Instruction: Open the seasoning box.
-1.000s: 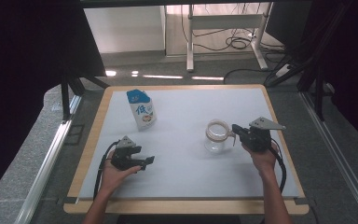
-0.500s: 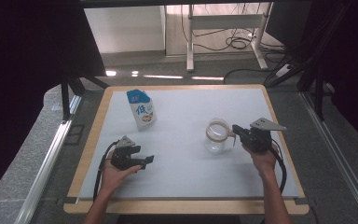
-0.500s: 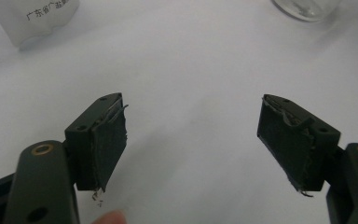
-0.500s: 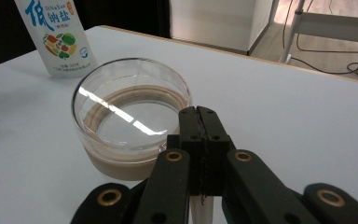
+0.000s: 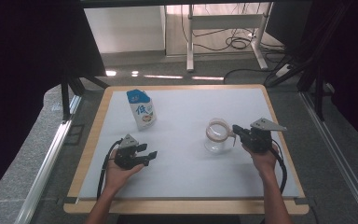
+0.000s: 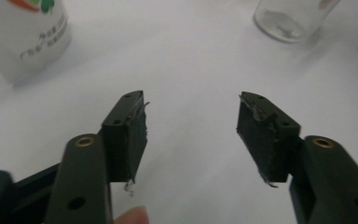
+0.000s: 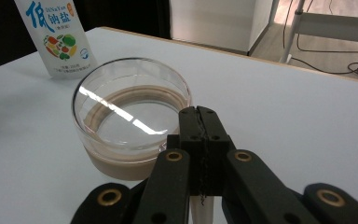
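A clear glass cup with a brownish band around its base stands right of the table's middle; it is also in the right gripper view and the left gripper view. My right gripper sits against its right side, jaws pressed together, apparently pinching the cup's handle low between them. A white carton with a blue top stands upright at the back left. My left gripper rests low near the front left, open, with nothing between its jaws.
The white table top has a wooden rim. Bare surface lies between the two grippers and behind the cup. Beyond the far edge are a desk frame and cables on the floor.
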A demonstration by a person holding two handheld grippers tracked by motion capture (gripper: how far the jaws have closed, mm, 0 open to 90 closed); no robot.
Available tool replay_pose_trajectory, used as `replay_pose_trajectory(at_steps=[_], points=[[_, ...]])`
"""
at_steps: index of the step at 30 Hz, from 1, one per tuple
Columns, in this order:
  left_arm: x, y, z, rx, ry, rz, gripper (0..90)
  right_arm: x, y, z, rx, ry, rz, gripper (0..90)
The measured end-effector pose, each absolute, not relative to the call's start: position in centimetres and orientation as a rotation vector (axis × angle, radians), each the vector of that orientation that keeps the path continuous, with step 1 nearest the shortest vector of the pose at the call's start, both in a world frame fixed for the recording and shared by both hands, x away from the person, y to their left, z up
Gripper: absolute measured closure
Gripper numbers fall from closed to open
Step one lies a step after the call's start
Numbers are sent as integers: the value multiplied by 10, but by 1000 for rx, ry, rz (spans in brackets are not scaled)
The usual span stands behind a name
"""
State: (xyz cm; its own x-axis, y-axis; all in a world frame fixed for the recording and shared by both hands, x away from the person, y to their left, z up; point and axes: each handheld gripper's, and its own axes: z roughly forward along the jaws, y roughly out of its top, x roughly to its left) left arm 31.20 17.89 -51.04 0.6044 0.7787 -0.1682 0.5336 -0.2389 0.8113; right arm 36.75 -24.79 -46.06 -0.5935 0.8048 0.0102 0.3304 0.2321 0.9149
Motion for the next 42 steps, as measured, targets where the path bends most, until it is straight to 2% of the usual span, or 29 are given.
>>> replay_pose_trajectory(at_steps=[2,3,8,13,28,42], points=[[314,176,-508,1912,1039,330,476,367,-248,-461,1040,2041,1337,898],[319,171,-505,1902,1023,311,547,367,-248,-461,1042,2040,1337,898],[336,147,-501,1884,982,278,759,367,-248,-461,1044,2037,1339,898],[350,115,-493,1908,911,278,882,367,-248,-461,1045,2037,1346,898],[385,46,-478,1949,804,162,900,367,-249,-462,1047,2038,1354,899],[395,26,-471,1967,787,142,900,367,-249,-462,1032,2047,1359,898]])
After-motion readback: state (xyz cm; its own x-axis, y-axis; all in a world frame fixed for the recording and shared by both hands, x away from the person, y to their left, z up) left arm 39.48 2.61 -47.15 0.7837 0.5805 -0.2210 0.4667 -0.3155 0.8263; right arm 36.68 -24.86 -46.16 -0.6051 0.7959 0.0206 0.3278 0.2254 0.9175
